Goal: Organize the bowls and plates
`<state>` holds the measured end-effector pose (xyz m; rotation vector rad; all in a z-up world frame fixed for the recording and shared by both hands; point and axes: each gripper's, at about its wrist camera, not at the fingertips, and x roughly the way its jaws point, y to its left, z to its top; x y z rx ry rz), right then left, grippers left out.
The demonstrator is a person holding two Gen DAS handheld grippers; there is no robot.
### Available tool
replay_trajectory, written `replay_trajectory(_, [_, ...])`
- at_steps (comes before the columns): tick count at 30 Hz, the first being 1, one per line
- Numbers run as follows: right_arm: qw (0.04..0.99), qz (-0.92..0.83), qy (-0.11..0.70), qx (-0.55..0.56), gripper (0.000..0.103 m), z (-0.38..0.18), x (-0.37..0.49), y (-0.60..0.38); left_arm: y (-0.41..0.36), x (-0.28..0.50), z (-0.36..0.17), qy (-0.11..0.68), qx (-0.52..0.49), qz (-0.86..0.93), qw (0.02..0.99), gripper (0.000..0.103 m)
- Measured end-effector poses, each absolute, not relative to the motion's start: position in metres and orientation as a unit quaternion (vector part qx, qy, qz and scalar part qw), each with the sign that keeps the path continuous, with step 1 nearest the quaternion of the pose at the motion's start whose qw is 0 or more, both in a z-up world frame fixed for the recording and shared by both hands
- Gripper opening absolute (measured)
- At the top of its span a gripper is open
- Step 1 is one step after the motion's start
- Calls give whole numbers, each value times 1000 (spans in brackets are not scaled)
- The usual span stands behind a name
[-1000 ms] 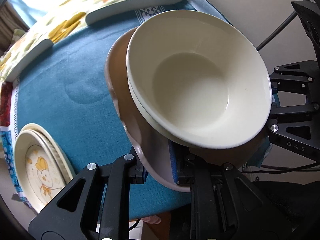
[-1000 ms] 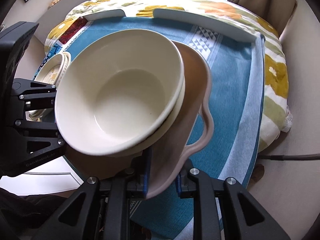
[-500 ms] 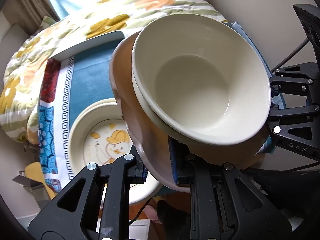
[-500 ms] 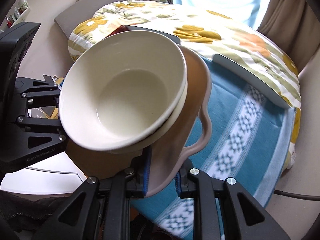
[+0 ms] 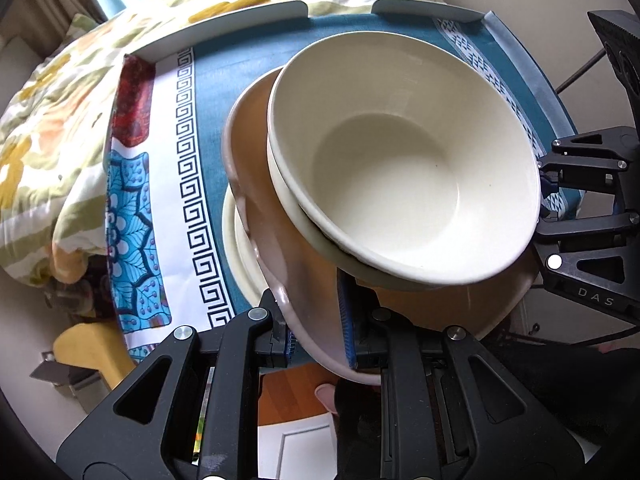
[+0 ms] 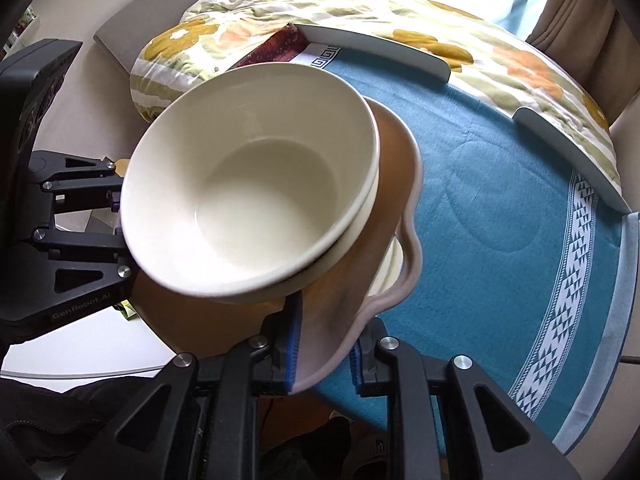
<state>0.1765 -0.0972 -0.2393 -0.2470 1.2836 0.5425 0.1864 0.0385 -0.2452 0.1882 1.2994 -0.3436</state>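
Observation:
Two cream bowls (image 5: pixel 400 168) (image 6: pixel 256 200) sit nested on a pinkish-brown wavy-rimmed plate (image 5: pixel 272 248) (image 6: pixel 396 152), which hangs above the table. My left gripper (image 5: pixel 316 340) is shut on the plate's near-left rim. My right gripper (image 6: pixel 324 344) is shut on the opposite rim. Each gripper also shows at the side of the other's view, the right gripper (image 5: pixel 548 196) and the left gripper (image 6: pixel 116 208). Directly under the carried plate lies a cream plate stack (image 5: pixel 236 240) (image 6: pixel 394 264), only its edge showing.
The round table wears a blue cloth (image 5: pixel 224 92) (image 6: pixel 500 200) with white patterned borders. White curved rails (image 5: pixel 224 28) (image 6: pixel 372 52) stand along its far edge. A floral duvet (image 5: pixel 60 100) (image 6: pixel 440 20) lies beyond. A yellow object (image 5: pixel 88 348) is on the floor.
Both grippers have carried the plate with the bowls sideways across the table. It now hangs over the cream cartoon plates, which it has largely covered. Both grips are unchanged.

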Motion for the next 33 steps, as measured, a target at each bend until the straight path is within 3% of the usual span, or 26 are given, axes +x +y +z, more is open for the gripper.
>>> replay_trajectory(27, [765, 201, 605, -85, 19, -264, 174, -93, 45, 194, -279, 602, 101, -187, 769, 16])
replay_trajectory(33, [750, 195, 625, -91, 22, -264, 180, -88, 42, 199, -279, 624, 98, -191, 751, 21])
